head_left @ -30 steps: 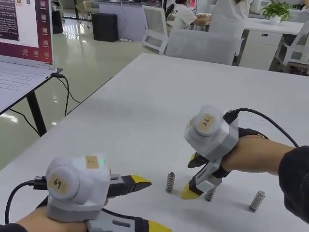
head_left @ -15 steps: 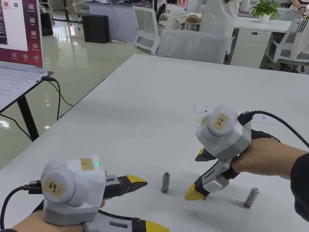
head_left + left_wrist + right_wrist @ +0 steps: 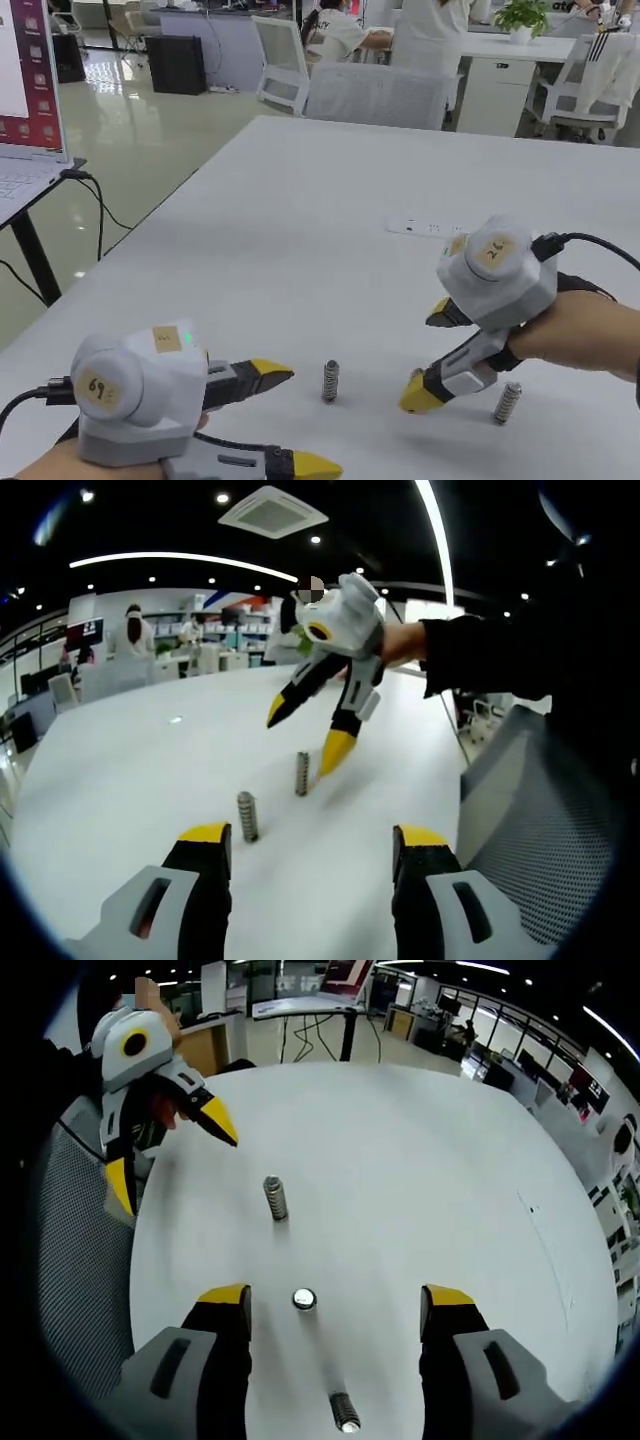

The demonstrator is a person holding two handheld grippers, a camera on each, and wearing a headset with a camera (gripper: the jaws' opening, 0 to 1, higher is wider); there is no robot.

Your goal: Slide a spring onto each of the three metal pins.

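White table (image 3: 300, 220) (broad) beyond upright springs (image 3: 330, 381)

The head view looks down at the table (image 3: 300, 220). The gripper views skim it from opposite sides, sharing one spring (image 3: 330, 381).

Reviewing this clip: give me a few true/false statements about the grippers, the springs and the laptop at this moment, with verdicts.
1. The left gripper is open and holds nothing. True.
2. The right gripper is clamped on a spring. False: its jaws are apart and empty.
3. A spring stands upright on the white table between the two grippers. True.
4. The laptop sits on the white table beside the springs. False: it sits on a separate desk to the left.
5. A second spring stands just beyond the right gripper's lower tip. True.
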